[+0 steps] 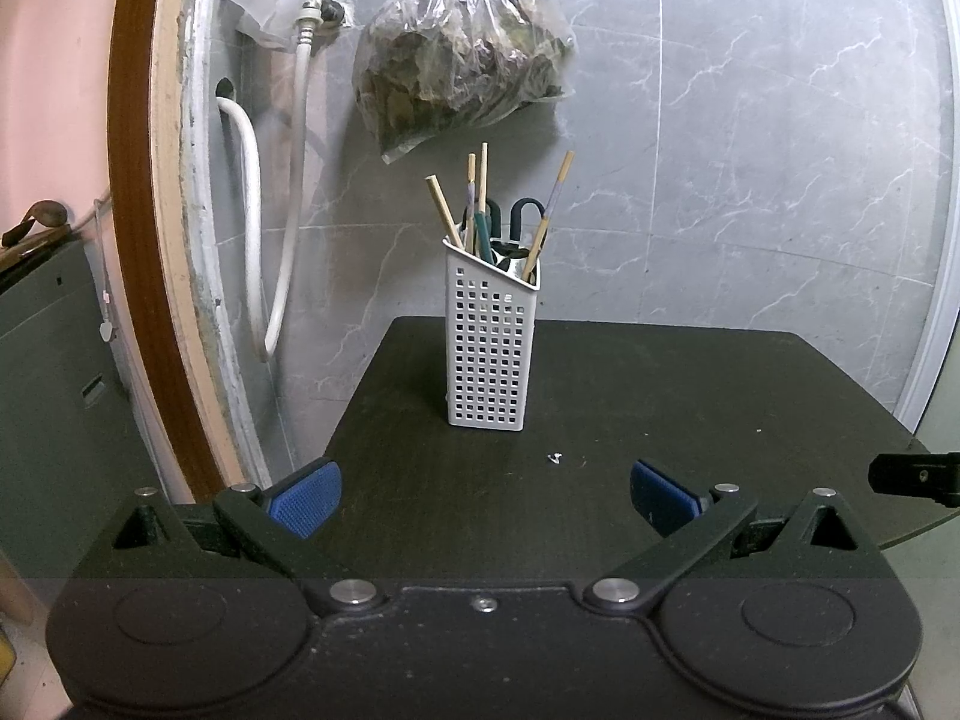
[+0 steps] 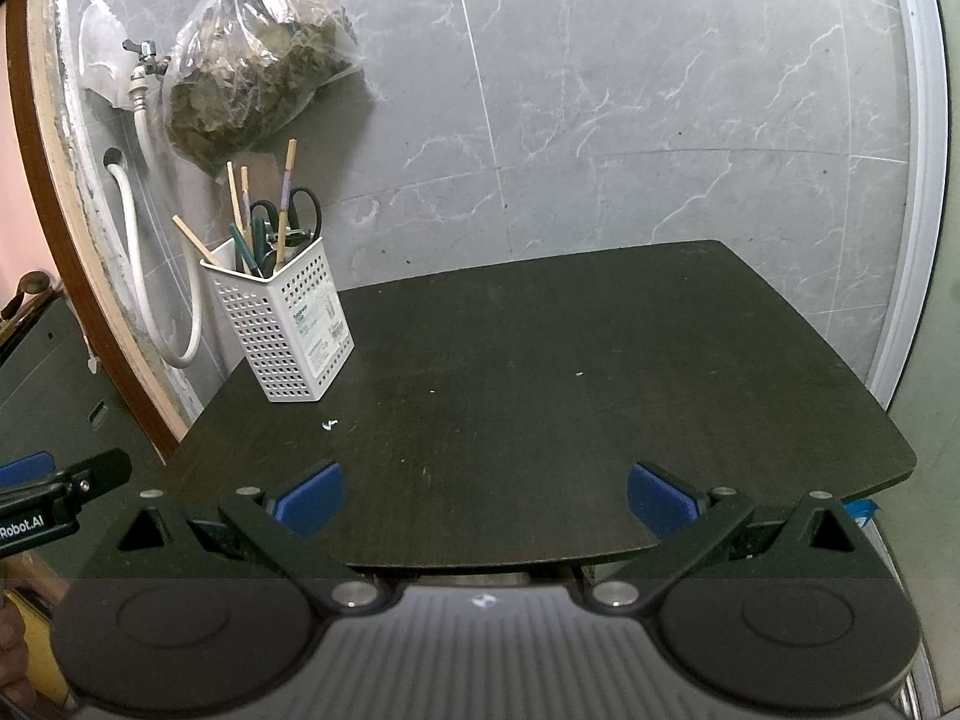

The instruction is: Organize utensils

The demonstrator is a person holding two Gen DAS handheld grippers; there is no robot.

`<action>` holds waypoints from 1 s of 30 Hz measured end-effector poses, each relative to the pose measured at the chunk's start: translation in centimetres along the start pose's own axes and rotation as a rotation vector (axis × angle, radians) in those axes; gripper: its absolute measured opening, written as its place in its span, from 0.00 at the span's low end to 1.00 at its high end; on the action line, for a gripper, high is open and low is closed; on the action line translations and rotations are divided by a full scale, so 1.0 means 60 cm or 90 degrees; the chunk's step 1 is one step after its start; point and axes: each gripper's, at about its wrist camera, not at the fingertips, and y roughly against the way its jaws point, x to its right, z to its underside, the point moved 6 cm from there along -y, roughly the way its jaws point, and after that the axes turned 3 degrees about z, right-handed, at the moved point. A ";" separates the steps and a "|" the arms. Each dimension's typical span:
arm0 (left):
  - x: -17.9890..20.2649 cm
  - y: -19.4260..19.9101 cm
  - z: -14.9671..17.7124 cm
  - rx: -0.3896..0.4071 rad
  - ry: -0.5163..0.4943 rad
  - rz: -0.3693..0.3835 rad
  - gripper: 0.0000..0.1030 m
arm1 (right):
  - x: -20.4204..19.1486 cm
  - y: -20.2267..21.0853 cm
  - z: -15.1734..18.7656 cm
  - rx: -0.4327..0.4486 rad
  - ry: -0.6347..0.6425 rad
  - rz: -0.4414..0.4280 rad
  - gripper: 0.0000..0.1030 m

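Both sets of jaws stand spread wide and empty: the left gripper [image 1: 486, 498] faces the white holder [image 1: 491, 342] straight ahead, while the right gripper [image 2: 486, 498] has it ahead and to its left. Chopsticks [image 1: 445, 213] and scissors [image 1: 528, 219] already stand inside. The tall, light holder would likely tip if nudged. It sits near the worktop [image 2: 600, 390] back-left edge; open room lies rightward.

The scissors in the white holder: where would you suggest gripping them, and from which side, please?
Probably grip the scissors by the dark handle loops, coming from above. Only the loops rise above the holder rim; the blades are hidden inside, and chopsticks crowd beside them.
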 end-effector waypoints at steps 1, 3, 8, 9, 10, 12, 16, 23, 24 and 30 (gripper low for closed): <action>0.000 0.000 0.000 0.000 0.000 0.000 0.99 | 0.000 0.000 0.000 0.000 0.000 0.000 1.00; -0.001 0.001 0.002 -0.001 0.000 0.000 0.99 | 0.000 0.000 0.000 0.000 0.000 0.000 1.00; 0.001 -0.007 0.002 -0.005 -0.001 0.000 0.99 | -0.001 -0.002 0.000 -0.003 0.000 0.000 1.00; 0.001 -0.007 0.003 -0.005 -0.001 0.000 0.99 | -0.002 -0.002 0.000 -0.004 0.000 0.000 1.00; 0.001 -0.008 0.003 -0.006 -0.001 0.000 0.99 | -0.001 -0.004 -0.001 -0.005 0.000 0.000 1.00; 0.002 -0.013 0.001 -0.008 -0.001 0.000 0.99 | -0.001 -0.005 -0.002 -0.006 0.000 0.000 1.00; 0.002 -0.016 0.002 -0.010 0.000 0.000 0.99 | 0.002 -0.012 -0.005 -0.009 -0.001 0.000 1.00; 0.000 -0.021 0.003 -0.013 0.001 0.003 0.99 | 0.001 -0.019 -0.006 -0.014 -0.001 0.001 1.00; -0.001 -0.022 0.003 -0.013 0.002 0.004 0.99 | 0.000 -0.021 -0.008 -0.014 -0.001 0.001 1.00; -0.006 -0.031 0.002 -0.017 0.007 0.009 0.99 | -0.004 -0.029 -0.011 -0.017 -0.001 0.006 1.00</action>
